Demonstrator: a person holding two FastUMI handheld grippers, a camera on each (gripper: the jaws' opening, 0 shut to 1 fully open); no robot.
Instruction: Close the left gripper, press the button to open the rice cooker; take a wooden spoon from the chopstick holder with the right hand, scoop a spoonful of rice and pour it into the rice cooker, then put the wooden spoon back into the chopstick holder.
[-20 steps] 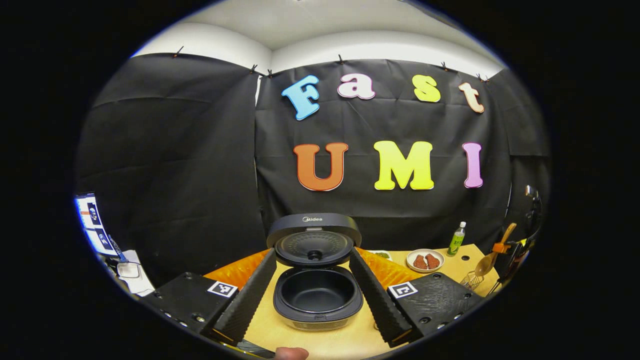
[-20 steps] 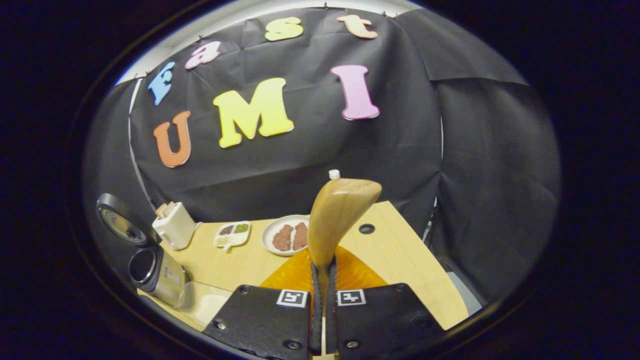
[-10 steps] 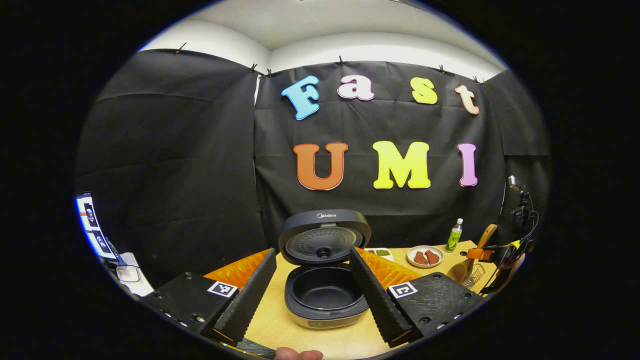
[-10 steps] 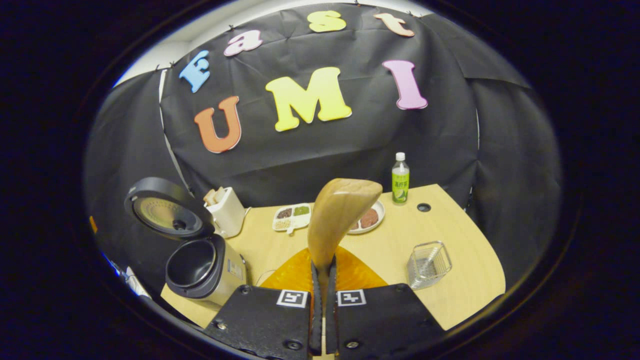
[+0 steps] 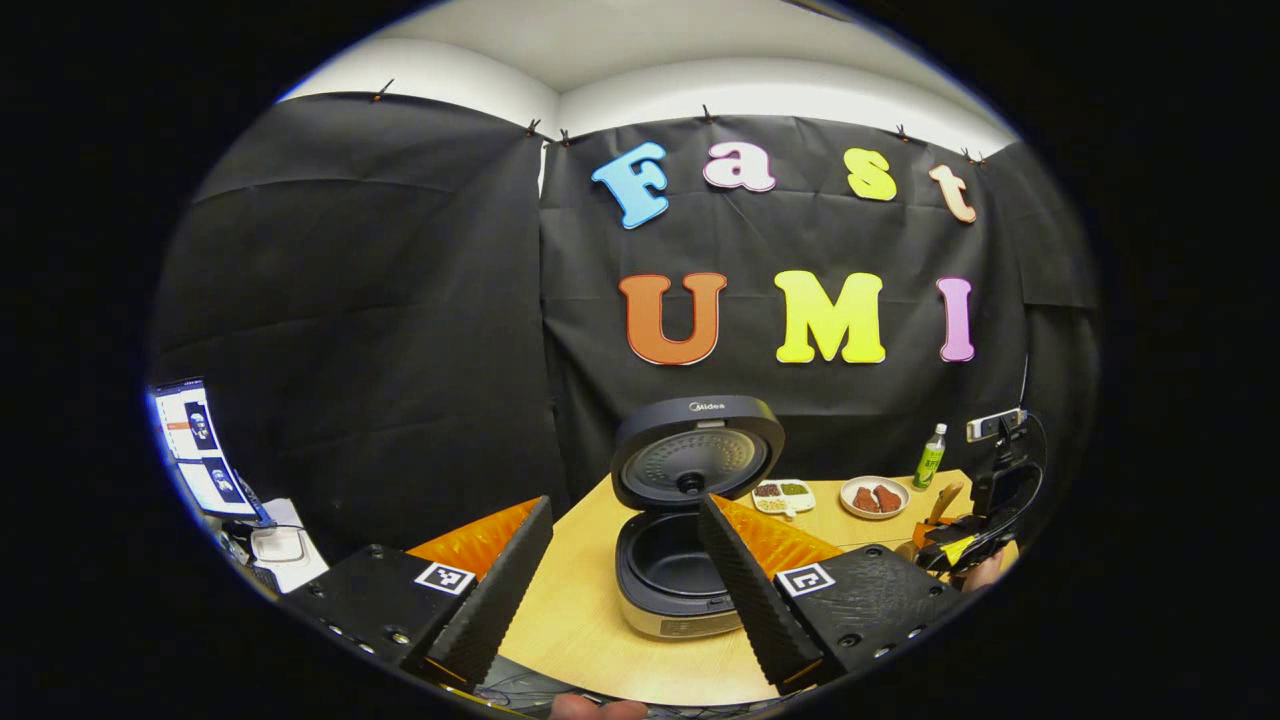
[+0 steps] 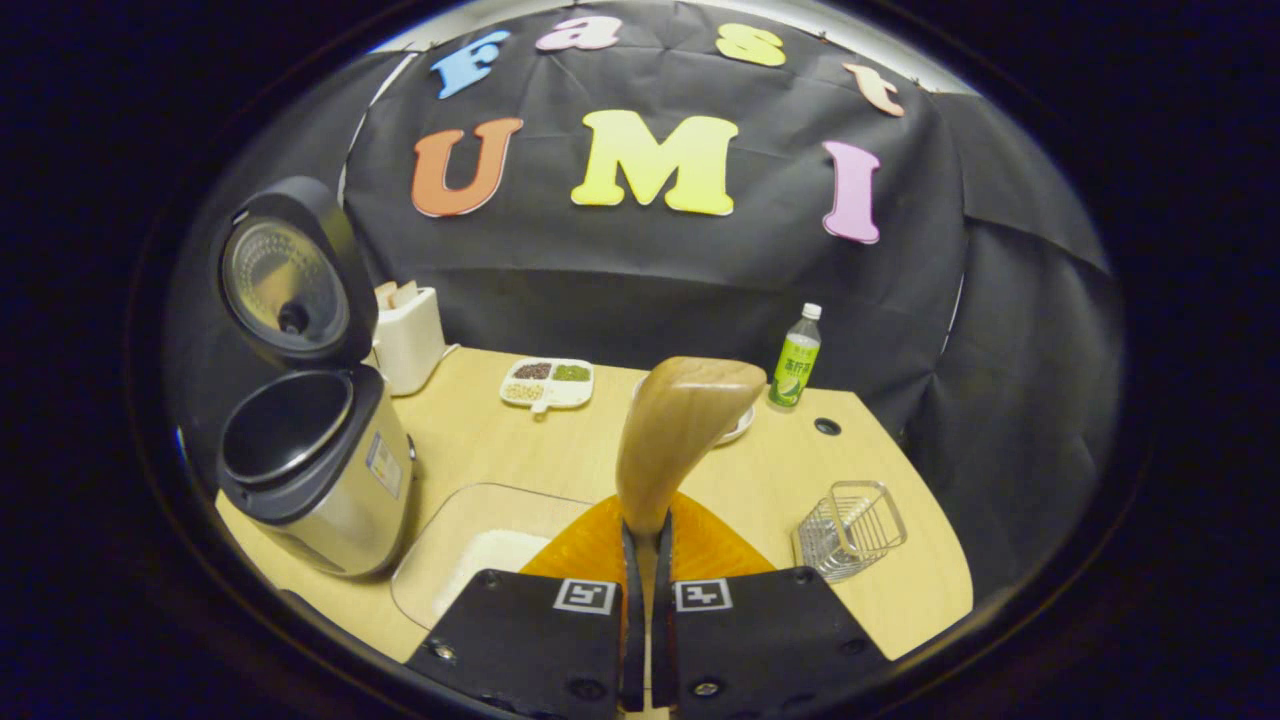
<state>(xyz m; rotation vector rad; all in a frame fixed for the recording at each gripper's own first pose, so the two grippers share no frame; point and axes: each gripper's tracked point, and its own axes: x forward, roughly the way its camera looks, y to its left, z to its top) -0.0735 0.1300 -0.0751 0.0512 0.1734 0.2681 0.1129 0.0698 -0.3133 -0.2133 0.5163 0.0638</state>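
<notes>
"Midea" — brand on the open rice cooker lid's top edge

table, rice cooker (lid up), bottle

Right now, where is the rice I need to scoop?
In the right gripper view the rice lies in a clear dish at lower left, on the table between the open cooker and the right claw, which holds the spoon.
</notes>
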